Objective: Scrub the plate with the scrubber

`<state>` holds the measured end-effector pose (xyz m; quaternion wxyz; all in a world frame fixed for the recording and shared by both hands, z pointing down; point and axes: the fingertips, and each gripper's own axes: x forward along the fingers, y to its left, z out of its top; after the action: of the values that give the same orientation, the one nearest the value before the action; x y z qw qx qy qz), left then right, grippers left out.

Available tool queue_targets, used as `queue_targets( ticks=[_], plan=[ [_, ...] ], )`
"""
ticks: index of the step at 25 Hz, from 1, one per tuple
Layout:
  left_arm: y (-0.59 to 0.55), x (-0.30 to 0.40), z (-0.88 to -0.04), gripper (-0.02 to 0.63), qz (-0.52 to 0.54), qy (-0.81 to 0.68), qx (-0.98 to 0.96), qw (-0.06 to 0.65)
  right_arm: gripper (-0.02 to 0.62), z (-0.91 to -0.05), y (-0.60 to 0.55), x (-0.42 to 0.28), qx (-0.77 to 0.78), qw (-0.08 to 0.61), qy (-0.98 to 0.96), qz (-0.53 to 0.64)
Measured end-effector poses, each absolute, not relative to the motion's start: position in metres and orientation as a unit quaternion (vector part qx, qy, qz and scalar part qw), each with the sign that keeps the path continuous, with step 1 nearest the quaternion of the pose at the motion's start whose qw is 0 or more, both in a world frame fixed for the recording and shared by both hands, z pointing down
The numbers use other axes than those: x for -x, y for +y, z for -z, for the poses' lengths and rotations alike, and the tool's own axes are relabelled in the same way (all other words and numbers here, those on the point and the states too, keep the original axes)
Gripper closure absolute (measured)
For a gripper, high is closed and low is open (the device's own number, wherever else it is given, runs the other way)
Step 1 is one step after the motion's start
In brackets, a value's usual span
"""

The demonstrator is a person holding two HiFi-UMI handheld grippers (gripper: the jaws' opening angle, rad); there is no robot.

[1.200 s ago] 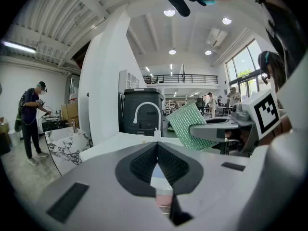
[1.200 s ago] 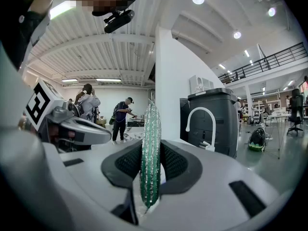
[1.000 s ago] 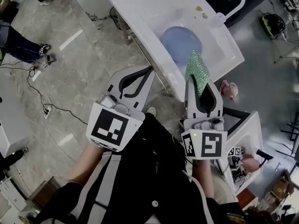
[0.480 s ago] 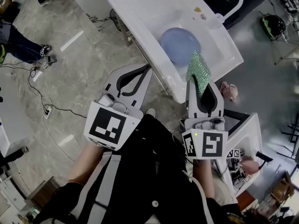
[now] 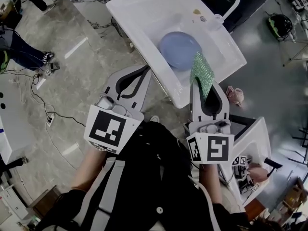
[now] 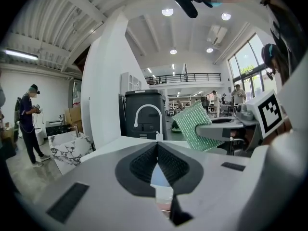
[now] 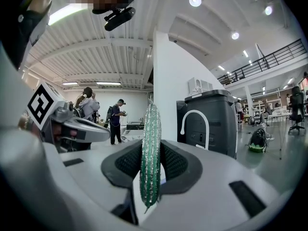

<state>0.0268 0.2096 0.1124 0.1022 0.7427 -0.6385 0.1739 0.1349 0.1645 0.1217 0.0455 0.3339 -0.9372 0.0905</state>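
A grey marbled floor (image 5: 72, 76) fills 8 to 11 o'clock in the head view, with a white worktop (image 5: 139, 8) at 12. Overhead, a white ribbed ceiling (image 7: 96, 52) carries round lamps (image 7: 195, 0). Tall windows (image 6: 248, 57) stand at 3 o'clock in the left gripper view, beside a railed balcony (image 6: 180, 77).

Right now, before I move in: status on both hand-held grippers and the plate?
Left hand-held gripper shut, empty. Right hand-held gripper shut on scrubber. Plate lies in sink, scrubber by its near rim, contact unclear. Nothing in between.
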Motion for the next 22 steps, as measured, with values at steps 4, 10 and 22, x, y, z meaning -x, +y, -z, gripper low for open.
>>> queue_targets(
  ticks=[4,10,22],
  plan=[
    [0.208,-0.035,-0.116,0.604,-0.177,-0.642,-0.74,0.1,0.499,-0.126,0.159,-0.146,-0.335,0.042,-0.937,-0.089],
    [0.203,-0.043,-0.12,0.605,-0.173,-0.645,-0.738,0.101,0.499,-0.128,0.153,-0.153,-0.335,0.039,-0.937,-0.086],
    [0.16,-0.049,-0.12,0.605,-0.162,-0.616,-0.766,0.084,0.499,-0.128,0.127,-0.168,-0.38,0.038,-0.921,-0.074]
  ],
)
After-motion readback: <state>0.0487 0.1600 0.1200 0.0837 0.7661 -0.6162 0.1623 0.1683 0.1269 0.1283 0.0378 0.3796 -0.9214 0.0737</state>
